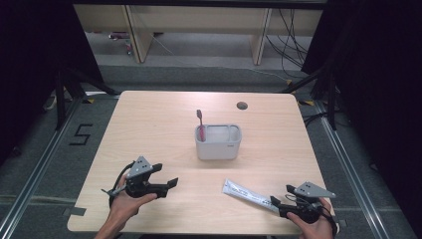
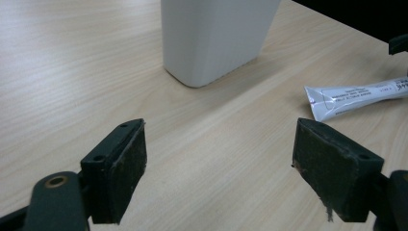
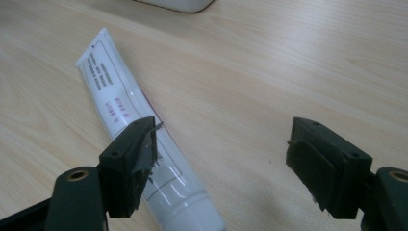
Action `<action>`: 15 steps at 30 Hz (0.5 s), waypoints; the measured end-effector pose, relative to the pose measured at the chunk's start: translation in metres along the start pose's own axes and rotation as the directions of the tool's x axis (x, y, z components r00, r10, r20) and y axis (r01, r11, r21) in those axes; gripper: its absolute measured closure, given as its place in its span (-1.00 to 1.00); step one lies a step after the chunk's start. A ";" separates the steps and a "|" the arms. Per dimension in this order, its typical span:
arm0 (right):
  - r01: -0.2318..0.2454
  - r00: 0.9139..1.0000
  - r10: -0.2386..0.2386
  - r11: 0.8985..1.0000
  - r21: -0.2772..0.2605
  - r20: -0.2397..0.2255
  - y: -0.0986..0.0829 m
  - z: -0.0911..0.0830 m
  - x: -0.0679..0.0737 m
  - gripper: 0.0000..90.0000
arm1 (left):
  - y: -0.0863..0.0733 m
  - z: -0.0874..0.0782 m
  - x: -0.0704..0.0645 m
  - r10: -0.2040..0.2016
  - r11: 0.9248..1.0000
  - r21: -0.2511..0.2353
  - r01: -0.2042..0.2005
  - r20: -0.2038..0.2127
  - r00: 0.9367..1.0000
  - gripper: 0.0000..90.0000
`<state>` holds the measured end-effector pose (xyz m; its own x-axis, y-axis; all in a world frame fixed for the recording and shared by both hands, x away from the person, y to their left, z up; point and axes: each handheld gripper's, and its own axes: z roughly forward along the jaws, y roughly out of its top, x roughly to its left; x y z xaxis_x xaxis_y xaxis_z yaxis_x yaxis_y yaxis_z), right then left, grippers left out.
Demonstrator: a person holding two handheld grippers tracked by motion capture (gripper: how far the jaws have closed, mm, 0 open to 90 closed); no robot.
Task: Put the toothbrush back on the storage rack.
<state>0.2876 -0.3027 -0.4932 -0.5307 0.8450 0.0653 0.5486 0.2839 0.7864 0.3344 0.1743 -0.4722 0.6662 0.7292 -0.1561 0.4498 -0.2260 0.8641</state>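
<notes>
A white toothpaste tube point(image 1: 247, 193) lies flat on the wooden table point(image 1: 149, 129) near the front right. A white two-compartment holder point(image 1: 218, 141) stands mid-table with a red toothbrush point(image 1: 200, 124) upright in its left compartment. My right gripper point(image 1: 281, 196) is open just behind the tube's cap end; in the right gripper view the tube point(image 3: 132, 125) passes under the left jaw, with nothing between the jaws point(image 3: 221, 159). My left gripper point(image 1: 166, 183) is open at the front left, pointing toward the holder point(image 2: 214, 38), its jaws point(image 2: 219, 168) around bare table, the tube point(image 2: 356, 96) to its right.
A round cable hole point(image 1: 242, 105) sits near the table's far edge. Beyond the table are wooden shelf legs and loose cables on the floor. The table's front edge runs just under both hands.
</notes>
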 end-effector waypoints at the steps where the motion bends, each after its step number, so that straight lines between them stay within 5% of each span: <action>1: 0.002 1.000 -0.002 1.000 0.001 -0.001 0.000 0.000 0.000 -0.41 | -0.002 0.000 -0.001 -0.006 1.000 -0.004 0.006 0.006 1.000 -0.58; 15: 0.000 1.000 0.000 1.000 0.000 -0.004 0.000 -0.001 -0.001 -0.41 | -0.023 -0.010 -0.013 0.019 0.999 0.038 -0.020 0.019 1.000 -0.60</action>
<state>0.2877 -0.3038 -0.4927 -0.5335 0.8431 0.0672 0.5485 0.2843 0.7863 0.3098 0.1766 -0.4855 0.6855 0.7128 -0.1486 0.4589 -0.2645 0.8482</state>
